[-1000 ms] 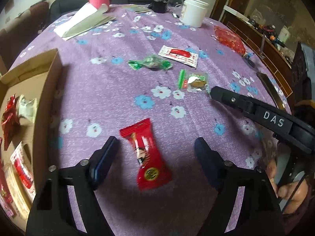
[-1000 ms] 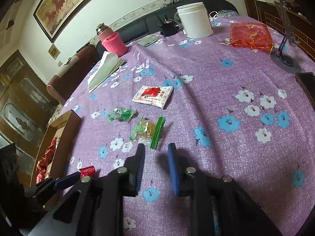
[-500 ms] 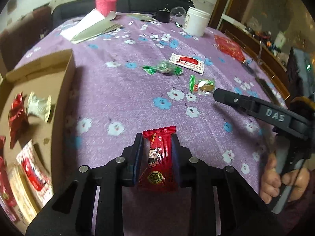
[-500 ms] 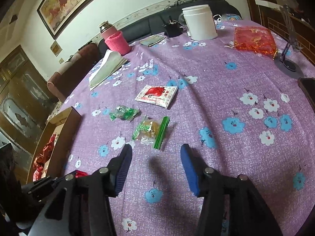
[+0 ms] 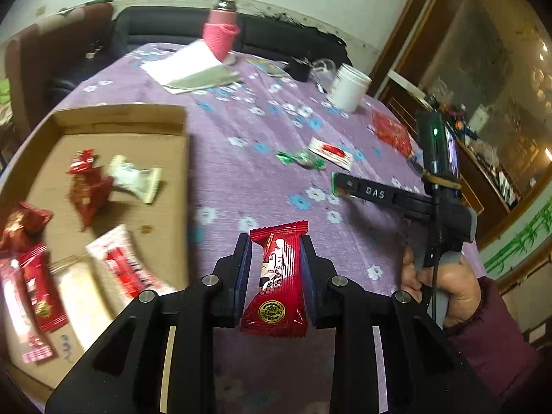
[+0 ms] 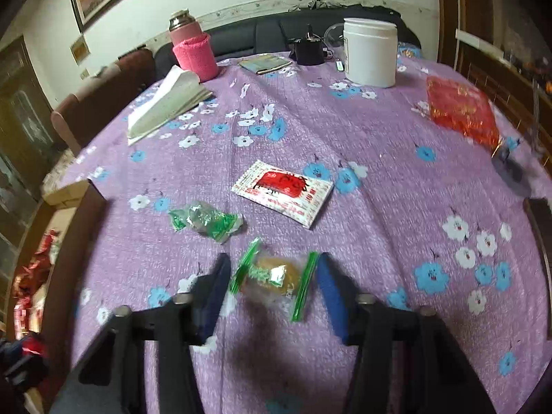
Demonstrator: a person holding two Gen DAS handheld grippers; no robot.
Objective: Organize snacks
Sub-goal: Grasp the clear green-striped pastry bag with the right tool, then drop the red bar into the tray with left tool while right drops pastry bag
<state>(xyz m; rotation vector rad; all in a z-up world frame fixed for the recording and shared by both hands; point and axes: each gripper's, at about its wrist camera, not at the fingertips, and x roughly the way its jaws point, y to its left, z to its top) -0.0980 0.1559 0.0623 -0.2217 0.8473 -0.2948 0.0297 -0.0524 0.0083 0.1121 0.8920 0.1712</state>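
My left gripper [image 5: 274, 241] is shut on a red snack packet [image 5: 276, 276] and holds it above the purple flowered tablecloth, just right of the cardboard box [image 5: 120, 114]. Several wrapped snacks lie in the box. In the right wrist view my right gripper [image 6: 273, 262] straddles a clear pastry packet with green edges [image 6: 272, 276]. Its jaws are closing, and the pads stand just clear of the wrapper. A green candy [image 6: 203, 220] and a red-and-white sachet [image 6: 283, 191] lie beyond it on the cloth.
At the far side stand a white jar [image 6: 369, 51], a pink flask [image 6: 189, 48] and a stack of papers [image 6: 165, 103]. A red bag [image 6: 459, 110] and a dark stand base [image 6: 510, 169] sit at the right. A person's hand [image 5: 445, 286] holds the right gripper.
The left gripper closed on the red packet, lifted it and swung toward the box. The right gripper opened and moved forward until its jaws straddled the pastry packet.
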